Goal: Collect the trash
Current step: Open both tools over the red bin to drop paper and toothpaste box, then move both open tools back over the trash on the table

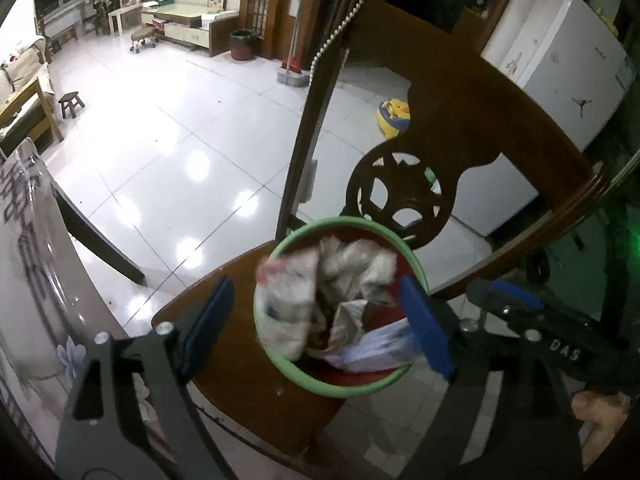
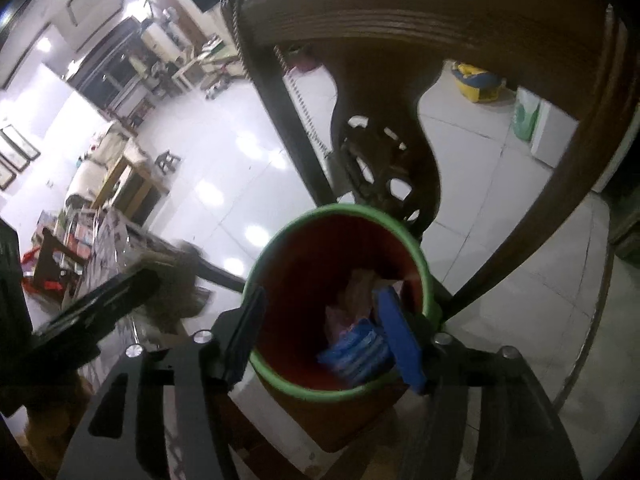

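Overhead, both tools, left tool and right tool, gape above the bin.

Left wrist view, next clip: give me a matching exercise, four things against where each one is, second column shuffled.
Things:
1. crumpled paper
2. green-rimmed bin
3. yellow toy
4. bead chain

Places:
A. on the floor behind the chair back
B. on the wooden chair seat
C. inside the bin
D. hanging over the chair's top corner

Pairs: 1-C, 2-B, 3-A, 4-D
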Available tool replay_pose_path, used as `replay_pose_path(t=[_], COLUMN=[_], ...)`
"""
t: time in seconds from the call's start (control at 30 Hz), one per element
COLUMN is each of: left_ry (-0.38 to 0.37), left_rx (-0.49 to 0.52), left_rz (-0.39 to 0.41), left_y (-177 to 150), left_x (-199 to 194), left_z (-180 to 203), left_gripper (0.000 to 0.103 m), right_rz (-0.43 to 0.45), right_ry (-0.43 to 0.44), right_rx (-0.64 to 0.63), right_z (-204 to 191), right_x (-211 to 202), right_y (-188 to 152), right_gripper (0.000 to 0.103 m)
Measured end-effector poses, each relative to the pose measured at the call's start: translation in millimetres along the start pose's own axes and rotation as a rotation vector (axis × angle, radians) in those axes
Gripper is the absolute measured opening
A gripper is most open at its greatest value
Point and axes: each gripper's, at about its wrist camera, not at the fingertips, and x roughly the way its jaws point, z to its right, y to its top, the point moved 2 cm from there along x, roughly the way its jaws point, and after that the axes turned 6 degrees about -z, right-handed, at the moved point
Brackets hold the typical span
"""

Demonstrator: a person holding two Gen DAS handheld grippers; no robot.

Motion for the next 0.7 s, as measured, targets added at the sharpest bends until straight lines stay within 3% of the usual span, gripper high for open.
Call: replay_pose_path(t=[0.13, 0.33, 0.53, 0.7], left_ry=[-0.025, -0.026, 0.019, 0.077], left_rx=[-0.02, -0.059, -0.076, -0.18], left_rz=[-0.005, 0.048, 0.11, 0.16], left_y=[-3, -23, -72, -120], left_x=[-9, -54, -117, -172], left_z=[-7, -23, -51, -103], left_gripper=[0.082, 0.082, 0.082, 0.082], right_rz=[0.011, 0.017, -0.035, -0.119], right_ry=[-0.01, -0.004, 0.022, 0.089], right_rx=[-0.006, -0.054, -0.198, -0.318], right_z=[-3, -28, -87, -152], right_x=[-9, -22, -18, -2], right_y=[-4, -18, -51, -94], right_gripper=[0.059, 0.059, 0.059, 0.059])
